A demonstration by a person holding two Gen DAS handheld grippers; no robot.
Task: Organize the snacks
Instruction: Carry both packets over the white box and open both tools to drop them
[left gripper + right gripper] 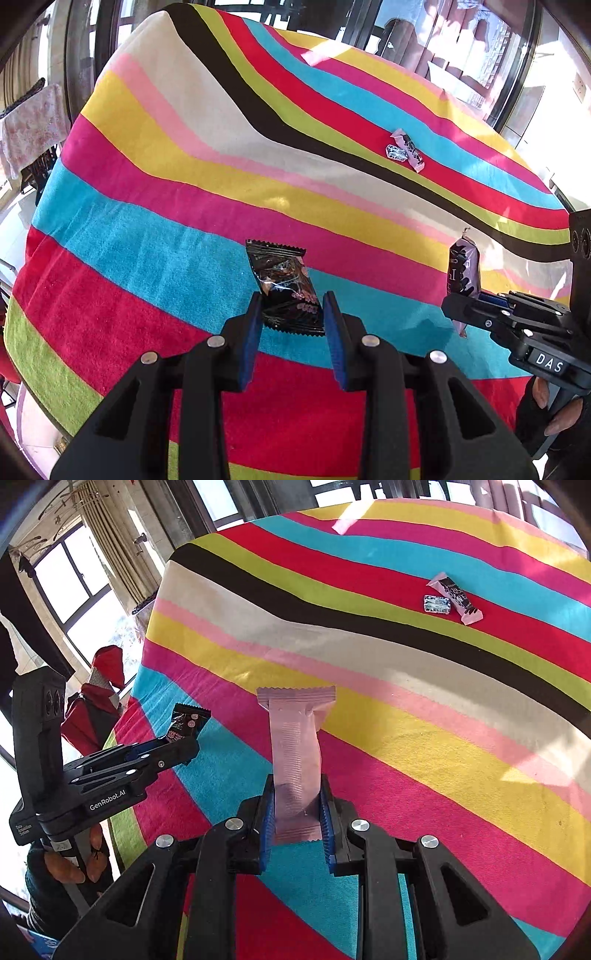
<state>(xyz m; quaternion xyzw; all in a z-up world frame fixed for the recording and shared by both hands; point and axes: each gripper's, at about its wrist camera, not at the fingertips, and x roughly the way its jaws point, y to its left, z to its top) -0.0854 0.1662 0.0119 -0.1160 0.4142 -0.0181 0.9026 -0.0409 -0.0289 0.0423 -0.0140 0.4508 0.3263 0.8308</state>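
The left hand-held gripper [291, 314] is clenching a black snack packet [286, 284] and the right hand-held gripper [297, 812] a pink snack bar [295, 760], both above the striped worktop [443, 738]; a second pink bar [456, 598] and a small sweet [437, 603] are lying far across it.

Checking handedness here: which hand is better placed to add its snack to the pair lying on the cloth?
Probably right: its pink bar matches the pink bar lying beside the small packet, and that pair lies toward its side.
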